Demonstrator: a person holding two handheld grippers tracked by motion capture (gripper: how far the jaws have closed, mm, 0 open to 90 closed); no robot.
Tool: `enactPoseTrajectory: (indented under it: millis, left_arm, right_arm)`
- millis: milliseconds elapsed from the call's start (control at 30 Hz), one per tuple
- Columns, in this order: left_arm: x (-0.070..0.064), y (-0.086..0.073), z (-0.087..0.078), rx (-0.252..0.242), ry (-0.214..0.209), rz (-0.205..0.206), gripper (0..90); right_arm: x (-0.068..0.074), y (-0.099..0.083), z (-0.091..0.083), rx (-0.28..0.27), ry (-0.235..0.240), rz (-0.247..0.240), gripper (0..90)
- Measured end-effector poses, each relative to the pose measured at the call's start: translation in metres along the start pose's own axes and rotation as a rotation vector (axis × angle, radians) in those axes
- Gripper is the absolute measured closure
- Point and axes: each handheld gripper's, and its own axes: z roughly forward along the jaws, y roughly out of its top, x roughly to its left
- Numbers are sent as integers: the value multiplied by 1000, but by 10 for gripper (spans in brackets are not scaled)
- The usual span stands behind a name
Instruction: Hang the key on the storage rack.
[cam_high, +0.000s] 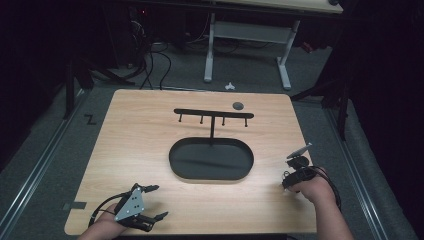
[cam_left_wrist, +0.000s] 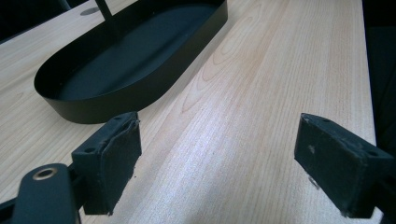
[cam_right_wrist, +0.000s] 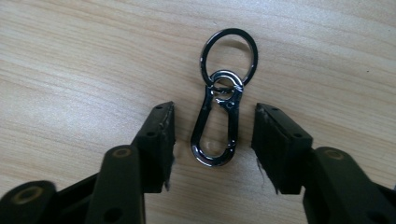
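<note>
Between the right gripper's (cam_right_wrist: 212, 135) parted jaws lies a keyring clip (cam_right_wrist: 219, 123); left gripper (cam_left_wrist: 217, 163) gapes beside the tray (cam_left_wrist: 116, 93).

— Item under inspection?
— One key clip (cam_right_wrist: 215, 122): a dark, polished metal snap hook joined at its narrow end to a round split ring.
— Pose?
— Flat on the wooden table (cam_right_wrist: 70, 60), ring end pointing away from the right gripper (cam_right_wrist: 212, 140), hook loop nearest it.
— Contact?
— None visible. The clip lies between the two parted jaws, clear of both pads.
— Condition?
— Hook gate appears closed; ring and hook linked.
</note>
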Motion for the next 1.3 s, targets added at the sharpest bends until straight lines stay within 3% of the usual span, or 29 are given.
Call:
enactPoseTrajectory:
  millis: [200,367,533,767,1067,1300]
  left_arm:
    - [0,0,0,-5,-5,-1,153]
    - [0,0,0,-7,-4,-4,153]
    - [0,0,0,-4,-1,-3,153]
    - [-1,0,-1,-3,12,-3,153]
    - [0,0,0,0,11,-5,153]
    - [-1,0,0,-2,11,3,153]
  right_arm:
    - [0,6,-1,43,2,-19,662]
    - [3,6,-1,46,-11,-13,672]
    - [3,2,-1,15,-7,4,681]
    - [5,-1,-3,14,-26,-36,685]
    - [15,-6,-33,-75,36,-53,685]
    - [26,-6,-46,-76,38,-75,686]
